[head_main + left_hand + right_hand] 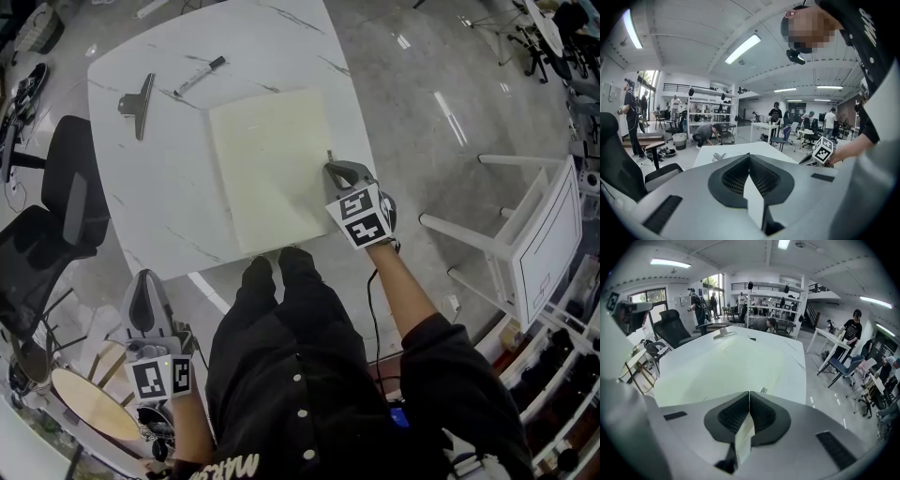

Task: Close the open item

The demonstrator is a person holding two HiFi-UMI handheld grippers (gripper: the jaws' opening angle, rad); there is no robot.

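A pale yellow-green folder (pixel 267 169) lies flat and closed in the middle of the white marble table (pixel 150 206). In the right gripper view it is the wide pale surface (pixel 717 364) ahead of the jaws. My right gripper (pixel 330 169) is shut, with nothing between its jaws, and its tips rest at the folder's right edge beside a small tab (pixel 763 390). My left gripper (pixel 142 278) hangs low off the table's near left corner. It is shut and empty, and in its own view (pixel 749 155) it points across the tabletop.
A metal binder clip (pixel 138 103) and a marker (pixel 200 75) lie at the table's far left. A black office chair (pixel 66 202) stands at the left, a round wooden stool (pixel 89 403) at the lower left, and a white frame stand (pixel 525 234) at the right.
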